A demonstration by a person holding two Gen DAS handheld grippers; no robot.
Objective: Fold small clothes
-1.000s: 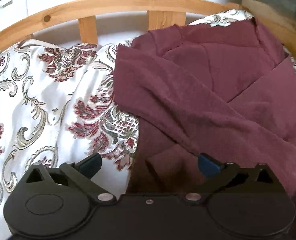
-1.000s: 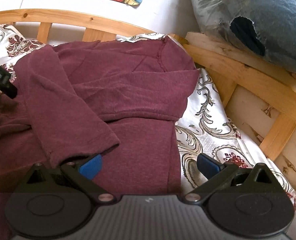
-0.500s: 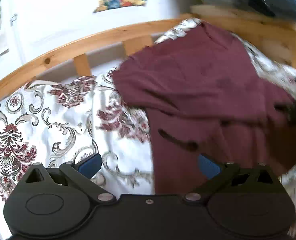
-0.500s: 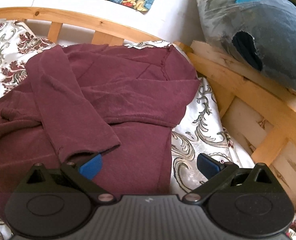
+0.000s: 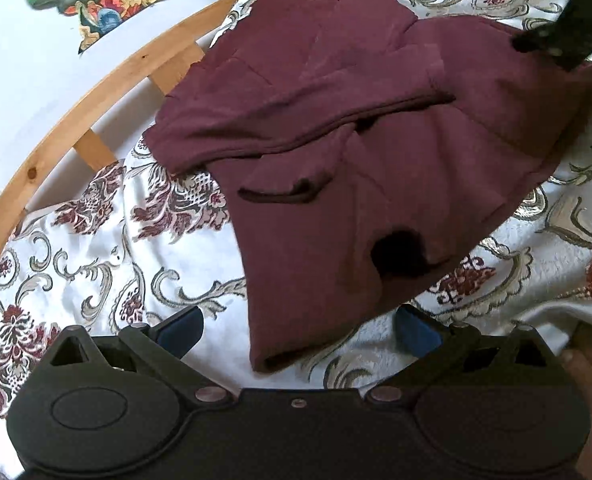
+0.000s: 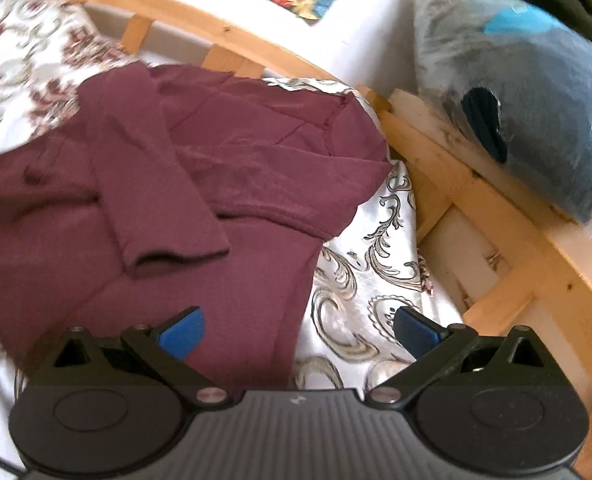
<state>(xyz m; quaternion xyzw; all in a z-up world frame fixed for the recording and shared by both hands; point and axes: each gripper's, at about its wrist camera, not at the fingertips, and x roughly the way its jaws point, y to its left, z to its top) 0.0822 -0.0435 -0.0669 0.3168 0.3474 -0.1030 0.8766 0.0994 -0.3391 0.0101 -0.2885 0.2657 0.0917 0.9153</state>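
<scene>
A maroon sweater (image 5: 376, 128) is lying partly folded on a bed's patterned bedspread (image 5: 96, 248), beside a wooden rail (image 5: 108, 80). The left claw (image 5: 298, 326) is hovering spread over the sweater's near corner, holding nothing. The right claw (image 6: 298, 326) is also hovering spread and empty, above the sweater's right edge.

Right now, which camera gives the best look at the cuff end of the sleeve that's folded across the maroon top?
The right wrist view. There the sleeve cuff lies in full view on the maroon top, though slightly blurred. The left wrist view shows the top sharper, but that cuff sits far off, partly in shadow.
</scene>
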